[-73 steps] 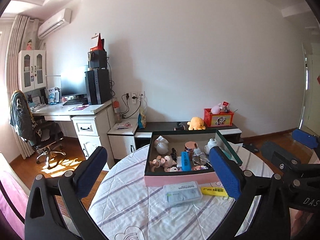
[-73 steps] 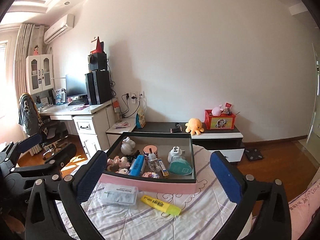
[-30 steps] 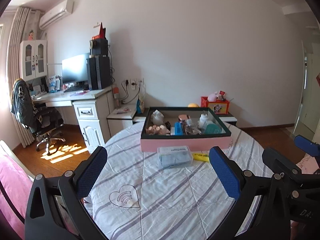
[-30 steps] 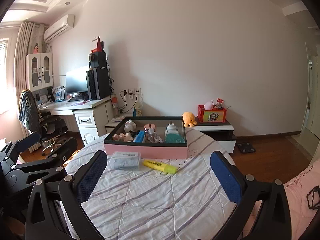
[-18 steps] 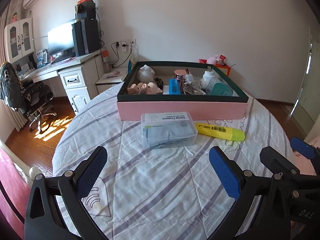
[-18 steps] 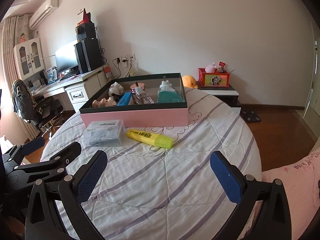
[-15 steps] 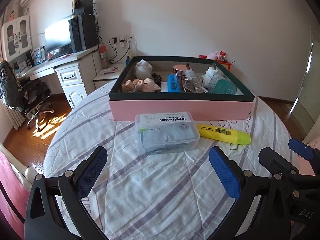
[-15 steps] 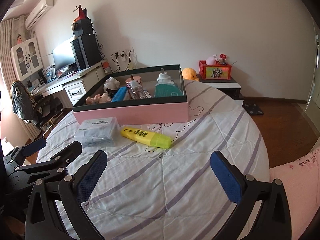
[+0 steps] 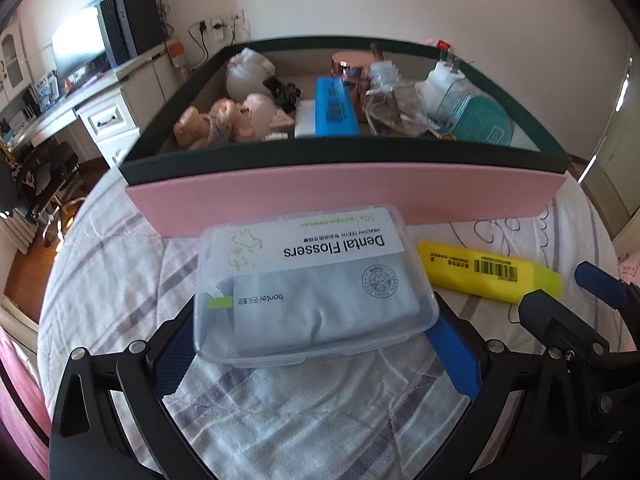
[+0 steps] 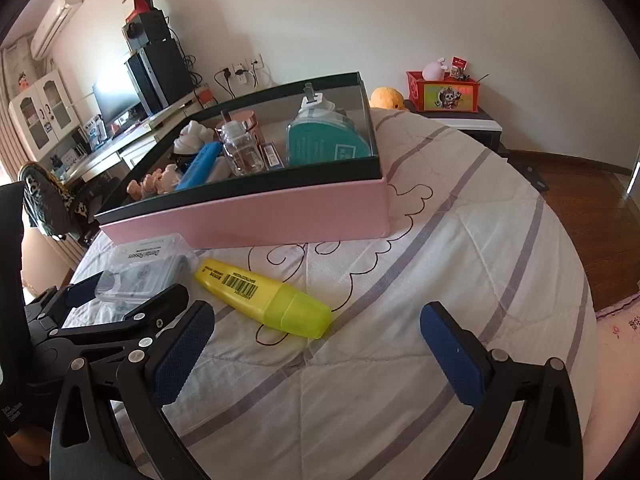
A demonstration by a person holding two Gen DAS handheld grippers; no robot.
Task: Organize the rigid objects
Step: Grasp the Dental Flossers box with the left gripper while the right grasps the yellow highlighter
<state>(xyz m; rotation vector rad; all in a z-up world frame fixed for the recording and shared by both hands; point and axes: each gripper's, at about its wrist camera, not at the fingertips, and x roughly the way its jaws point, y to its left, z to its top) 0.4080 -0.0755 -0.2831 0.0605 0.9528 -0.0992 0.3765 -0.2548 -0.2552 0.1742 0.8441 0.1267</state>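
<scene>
On the round table's striped cloth [image 10: 460, 240], the left gripper [image 9: 316, 344] sits spread wide around a clear box of dental flossers [image 9: 308, 280], a blue pad at each near corner, not visibly pressing it. That box lies just in front of the pink tray [image 9: 344, 196] crammed with small things. A yellow highlighter [image 10: 264, 296] lies beside it, ahead of the right gripper [image 10: 316, 354], whose jaws stand wide apart, empty.

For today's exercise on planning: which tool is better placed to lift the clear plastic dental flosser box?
Left tool: its open fingers already flank the clear plastic dental flosser box. The right tool faces the yellow highlighter.
</scene>
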